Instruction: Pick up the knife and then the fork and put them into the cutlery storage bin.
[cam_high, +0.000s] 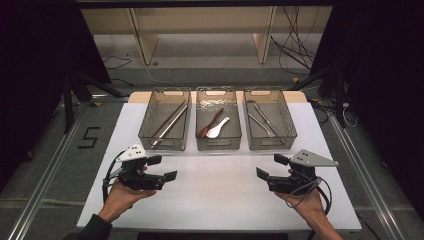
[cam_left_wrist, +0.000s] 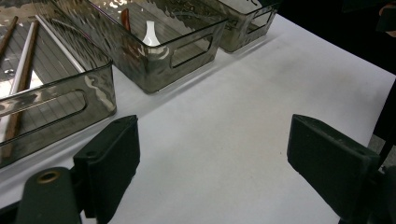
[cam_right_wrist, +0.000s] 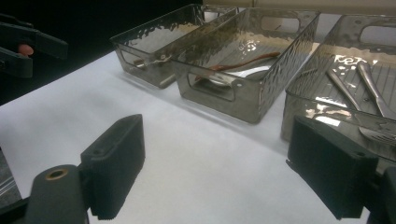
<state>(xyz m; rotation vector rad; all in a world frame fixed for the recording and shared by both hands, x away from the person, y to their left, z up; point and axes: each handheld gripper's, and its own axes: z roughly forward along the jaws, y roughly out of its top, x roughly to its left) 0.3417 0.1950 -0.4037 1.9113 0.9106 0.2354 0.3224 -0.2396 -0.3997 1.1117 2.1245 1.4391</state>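
Three smoked clear bins stand in a row at the back of the white table (cam_high: 220, 195). The left bin (cam_high: 162, 143) holds chopsticks (cam_high: 170, 120). A brown spoon (cam_high: 210, 122) and a white spoon (cam_high: 217, 130) lie in the middle bin (cam_high: 218, 143). Metal cutlery (cam_high: 262, 120) lies in the right bin (cam_high: 272, 142). My left gripper (cam_high: 162, 168) is open above the bare table at front left, nothing between its fingers (cam_left_wrist: 112, 163). My right gripper (cam_high: 271, 166) is open at front right, its fingers (cam_right_wrist: 327, 168) bare, facing the right bin's wall (cam_right_wrist: 299, 116).
A broad bare strip of white table (cam_left_wrist: 243, 116) lies between the bins and the front edge. Beyond the table are a grey floor, a wooden shelf frame (cam_high: 205, 30) and loose cables (cam_high: 295, 45). Black stands flank both sides.
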